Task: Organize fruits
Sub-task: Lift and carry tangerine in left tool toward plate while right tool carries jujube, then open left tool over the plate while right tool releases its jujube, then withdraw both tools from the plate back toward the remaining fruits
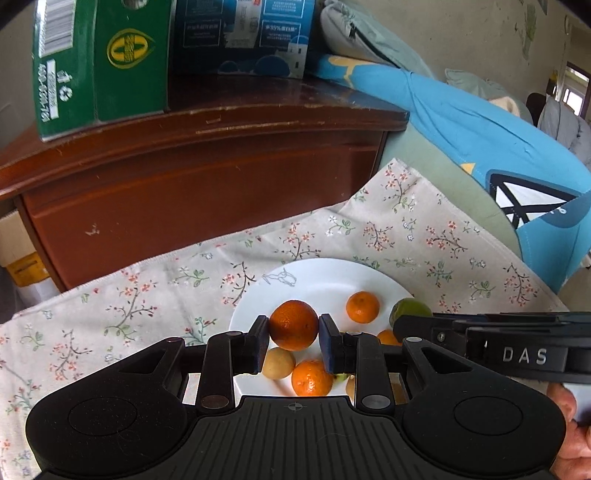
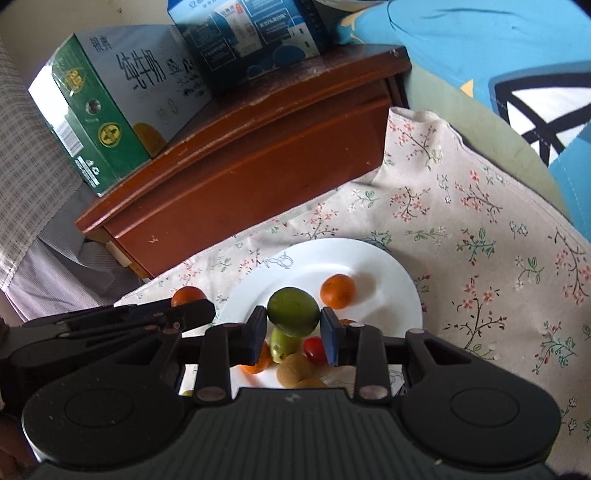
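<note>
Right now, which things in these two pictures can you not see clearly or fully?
- Left wrist view: the green fruit is half hidden behind the right gripper.
- Right wrist view: the fruits low on the plate are covered by the gripper's body.
- Both views: small print on the blue box is unreadable.

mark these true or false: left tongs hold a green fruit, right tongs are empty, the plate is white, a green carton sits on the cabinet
1. The left tongs hold a green fruit. False: they grip an orange.
2. The right tongs are empty. False: they grip a green fruit.
3. The plate is white. True.
4. A green carton sits on the wooden cabinet. True.
</note>
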Demonstrator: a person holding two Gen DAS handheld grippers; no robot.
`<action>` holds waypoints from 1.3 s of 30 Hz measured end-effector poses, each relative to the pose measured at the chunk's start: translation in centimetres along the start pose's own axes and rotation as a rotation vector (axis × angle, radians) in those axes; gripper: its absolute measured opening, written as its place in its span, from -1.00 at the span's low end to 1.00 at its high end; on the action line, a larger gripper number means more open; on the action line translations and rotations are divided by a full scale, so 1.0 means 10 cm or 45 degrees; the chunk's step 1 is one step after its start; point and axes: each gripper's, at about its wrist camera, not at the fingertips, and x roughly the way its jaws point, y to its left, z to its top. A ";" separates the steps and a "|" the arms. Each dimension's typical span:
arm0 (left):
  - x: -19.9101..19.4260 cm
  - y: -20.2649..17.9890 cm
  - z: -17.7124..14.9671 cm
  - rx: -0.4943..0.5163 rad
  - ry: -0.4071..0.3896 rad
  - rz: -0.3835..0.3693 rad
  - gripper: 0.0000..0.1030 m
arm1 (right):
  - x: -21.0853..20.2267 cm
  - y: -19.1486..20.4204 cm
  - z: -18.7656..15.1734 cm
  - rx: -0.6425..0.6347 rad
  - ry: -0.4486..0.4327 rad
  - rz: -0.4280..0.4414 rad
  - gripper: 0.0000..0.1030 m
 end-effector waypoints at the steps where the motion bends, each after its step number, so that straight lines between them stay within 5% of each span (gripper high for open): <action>1: 0.04 0.00 0.00 -0.001 0.004 -0.002 -0.49 | 0.03 -0.01 0.00 -0.005 0.004 -0.004 -0.39; 11: 0.28 0.08 -0.01 -0.087 0.018 -0.001 -0.44 | 0.21 -0.09 -0.02 -0.001 0.028 -0.028 -0.33; 17: 0.15 0.08 0.06 -0.113 -0.046 0.050 0.10 | 0.15 -0.10 0.01 0.015 -0.001 -0.029 -0.31; 24: -0.16 0.10 0.09 -0.110 -0.090 0.106 0.41 | 0.10 -0.02 0.01 0.008 0.003 -0.004 -0.22; 39: -0.79 0.34 -0.14 -0.194 -0.091 0.222 0.57 | -0.17 0.25 -0.18 -0.093 0.025 0.042 -0.13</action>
